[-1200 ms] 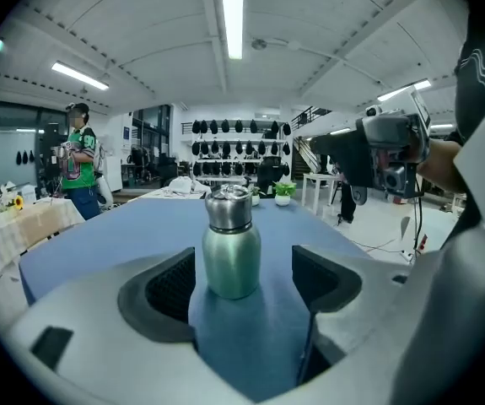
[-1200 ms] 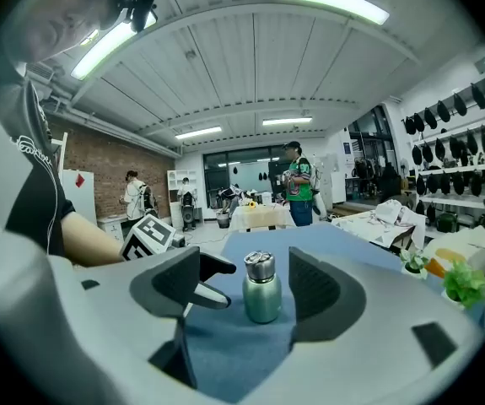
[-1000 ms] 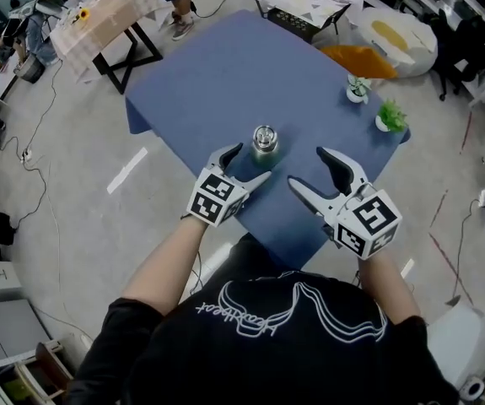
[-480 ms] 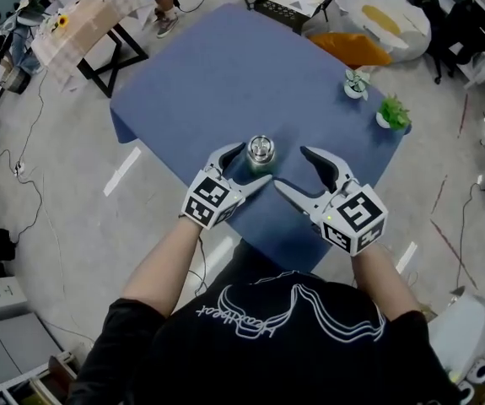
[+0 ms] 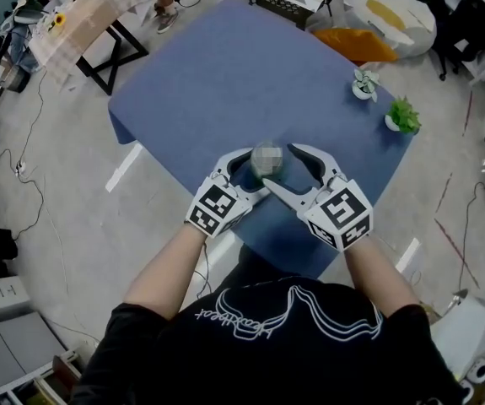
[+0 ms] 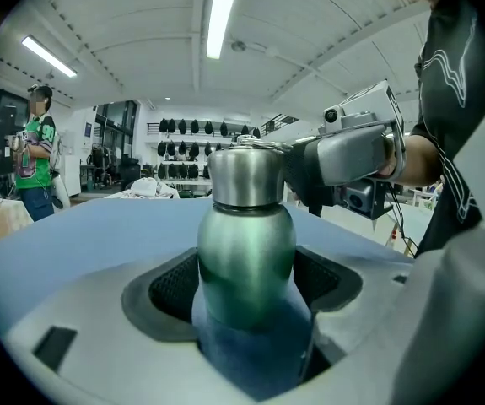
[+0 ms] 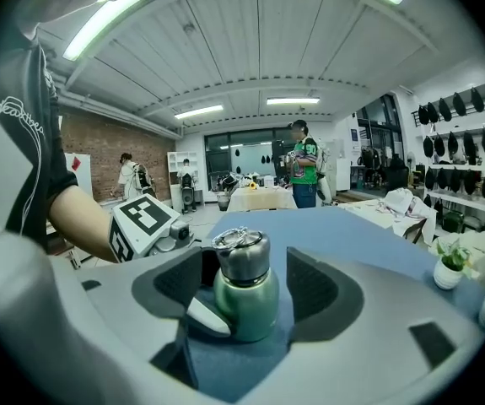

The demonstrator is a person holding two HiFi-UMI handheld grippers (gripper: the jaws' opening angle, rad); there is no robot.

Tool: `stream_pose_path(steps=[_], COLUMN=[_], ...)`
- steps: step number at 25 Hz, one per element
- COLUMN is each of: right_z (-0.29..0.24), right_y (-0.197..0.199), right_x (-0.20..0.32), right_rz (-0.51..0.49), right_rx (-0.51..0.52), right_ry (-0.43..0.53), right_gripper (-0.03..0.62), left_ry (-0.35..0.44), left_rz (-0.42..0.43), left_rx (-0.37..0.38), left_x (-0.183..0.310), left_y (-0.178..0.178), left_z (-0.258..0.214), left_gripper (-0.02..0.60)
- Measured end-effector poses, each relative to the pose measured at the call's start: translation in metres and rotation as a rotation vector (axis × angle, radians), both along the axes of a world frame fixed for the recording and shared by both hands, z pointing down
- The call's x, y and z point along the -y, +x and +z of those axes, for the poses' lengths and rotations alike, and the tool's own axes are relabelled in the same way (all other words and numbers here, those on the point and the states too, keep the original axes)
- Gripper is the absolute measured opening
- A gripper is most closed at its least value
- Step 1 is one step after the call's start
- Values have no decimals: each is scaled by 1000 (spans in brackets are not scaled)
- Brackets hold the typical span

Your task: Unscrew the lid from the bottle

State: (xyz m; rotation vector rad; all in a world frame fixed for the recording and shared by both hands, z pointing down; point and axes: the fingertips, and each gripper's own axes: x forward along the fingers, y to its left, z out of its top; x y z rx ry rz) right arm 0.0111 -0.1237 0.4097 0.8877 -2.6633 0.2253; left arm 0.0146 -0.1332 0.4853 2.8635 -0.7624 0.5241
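Observation:
A small green bottle (image 5: 266, 160) with a steel lid (image 7: 242, 256) stands upright on the blue table (image 5: 225, 74) near its front edge. My left gripper (image 5: 255, 169) is shut on the bottle's green body (image 6: 246, 260), with a pad against each side. My right gripper (image 5: 282, 167) is open. Its jaws stand on either side of the bottle (image 7: 245, 298) at lid height, and a gap shows on both sides. In the right gripper view, a white fingertip (image 7: 204, 315) of the left gripper touches the bottle low on its left. In the head view the bottle's top is blurred.
Two small potted plants (image 5: 364, 84) (image 5: 403, 115) stand at the table's right edge. An orange bag (image 5: 360, 45) lies on the floor beyond it, and a cloth-covered side table (image 5: 90, 24) stands at the far left. A person in green (image 7: 305, 171) stands far off.
My right gripper has moved left and forward to the bottle, so its jaws now flank the lid. The left gripper has stayed at the bottle's body.

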Motion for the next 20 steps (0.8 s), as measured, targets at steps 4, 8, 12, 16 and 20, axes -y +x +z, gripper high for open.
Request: stream_pose_path(steps=[4,8,12,16,20], right_z=[4,8,7,10,11], right_y=[-7,-13,-15,-17,-17], right_x=[3,5,9,11,11], right_rz=[-16,-30,-24,-23,-31], right_rx=[-10,-18,-17,-18,-40], right_ry=[9,13,29,38,71], right_gripper=[300,287,263,237,244], left_ry=[6,8,1,0,0], left_rz=[0,-2,-4,-6,0], left_rx=[-10,-9,-8,-3,-8], left_x=[-1,-1,0,0,-1], left_y=[0,0,1,1,1], left_z=[0,0,0,1,1], left_gripper=[351,350,350,350,350])
